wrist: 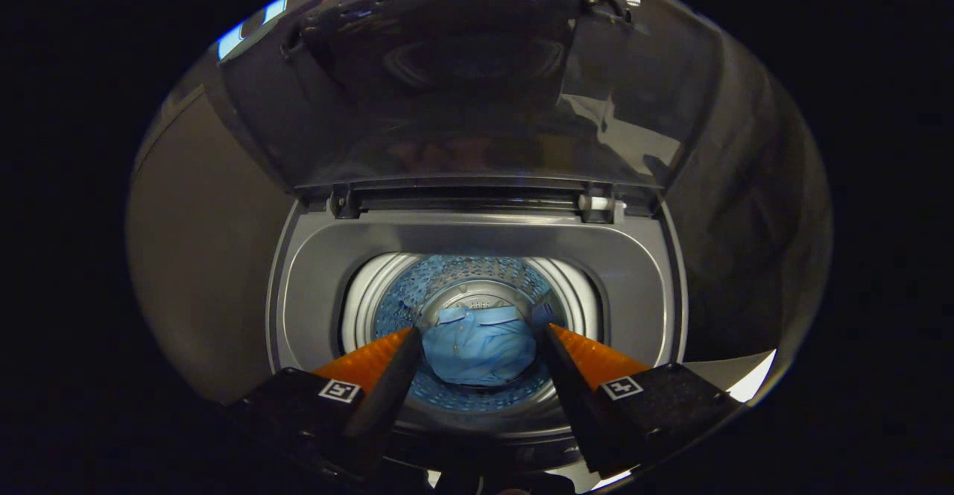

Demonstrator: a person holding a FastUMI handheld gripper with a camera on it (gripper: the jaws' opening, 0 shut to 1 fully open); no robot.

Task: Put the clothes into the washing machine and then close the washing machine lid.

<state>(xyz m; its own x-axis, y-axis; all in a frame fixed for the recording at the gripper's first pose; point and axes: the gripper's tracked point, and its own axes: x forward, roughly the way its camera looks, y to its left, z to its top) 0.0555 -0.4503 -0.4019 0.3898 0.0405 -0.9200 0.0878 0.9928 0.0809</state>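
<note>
Spread claw (pixel 481 335) above shirt (pixel 479 350)

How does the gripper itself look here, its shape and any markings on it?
The gripper has two long wedge-shaped fingers with ribbed inner faces, tapering toward the tips. Each sits on a dark, blocky base with a small square black-and-white marker on top. No cable is visible.

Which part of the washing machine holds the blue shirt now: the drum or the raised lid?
The drum. The blue shirt lies at its bottom, beyond the open fingers of the hand-held gripper. The lid stands raised behind the opening, holding nothing.
</note>
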